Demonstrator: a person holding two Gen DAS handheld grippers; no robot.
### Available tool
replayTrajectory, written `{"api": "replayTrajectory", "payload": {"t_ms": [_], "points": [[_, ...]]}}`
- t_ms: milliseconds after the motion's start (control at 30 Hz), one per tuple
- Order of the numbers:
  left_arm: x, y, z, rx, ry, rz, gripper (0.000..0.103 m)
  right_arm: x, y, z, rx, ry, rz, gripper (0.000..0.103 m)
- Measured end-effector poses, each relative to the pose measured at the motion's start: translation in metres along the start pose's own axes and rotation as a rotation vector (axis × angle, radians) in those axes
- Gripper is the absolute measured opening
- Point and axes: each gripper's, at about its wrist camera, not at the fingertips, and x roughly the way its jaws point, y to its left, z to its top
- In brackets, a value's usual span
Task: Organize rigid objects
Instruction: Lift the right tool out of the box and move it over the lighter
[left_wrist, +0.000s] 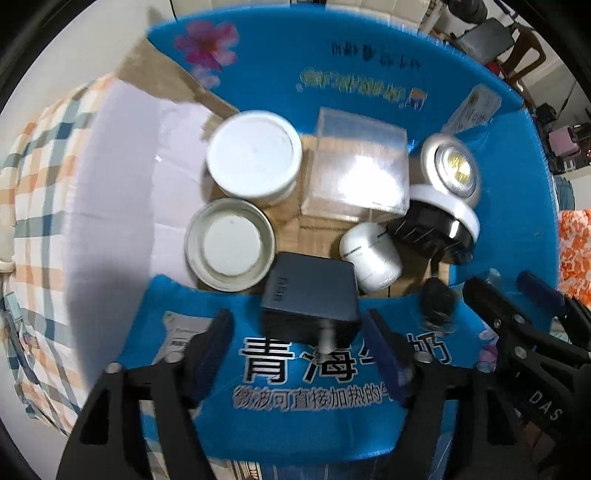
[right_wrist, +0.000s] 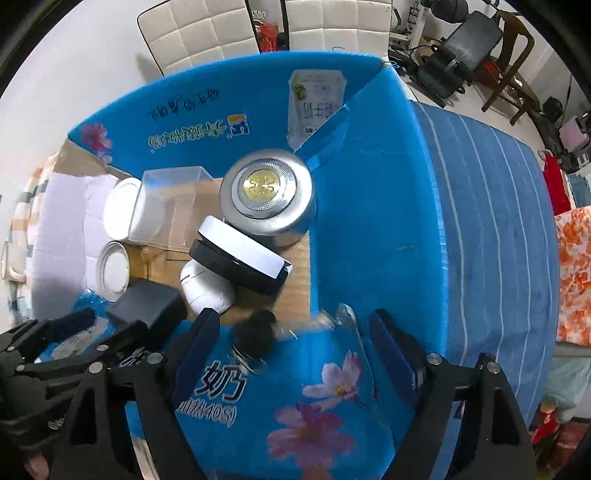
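A: What's in the blue printed carton (left_wrist: 369, 74), left to right?

B: Centre-left of the left wrist view, a round white lidded tub (left_wrist: 254, 153) sits above a shallow metal tin lid (left_wrist: 229, 248). Mid-frame there's a clear plastic cube box (left_wrist: 356, 166) and a matte dark square box (left_wrist: 312, 295). Then a smooth white rounded case (left_wrist: 371, 256), a black-and-white disc-shaped jar (left_wrist: 439, 221) tilted, and a silver round tin (left_wrist: 448, 166) with a gold emblem.

A: Any writing?

B: Chinese characters on the flap, partly "青海". "DAS" on the right gripper (right_wrist: 295, 354).

A: Jaws?

B: Left gripper (left_wrist: 299, 354) and right both spread wide, holding nothing, hovering at the carton's near flap.
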Motion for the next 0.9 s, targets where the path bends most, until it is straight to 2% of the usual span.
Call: {"api": "replayTrajectory", "payload": {"t_ms": [67,133,333,667,900], "points": [[-0.013,0.003,-0.001,-0.011,-0.039,0.019,0.087,-0.012,-0.002,-0.001,-0.005,-0.022,0.009,0.09],[-0.027,0.007,-0.002,-0.023,-0.071,0.028,0.093,-0.025,-0.001,-0.003,-0.018,-0.038,0.018,0.09],[-0.071,0.007,-0.015,-0.021,-0.157,0.069,0.102,-0.065,0.006,-0.016,-0.061,-0.096,0.043,0.096],[-0.152,-0.013,-0.047,-0.013,-0.325,0.108,0.102,-0.146,0.004,-0.048,-0.088,-0.205,0.111,0.097],[-0.186,-0.038,-0.063,0.019,-0.384,0.069,0.102,-0.185,-0.036,-0.069,-0.014,-0.241,0.12,0.097]]}}
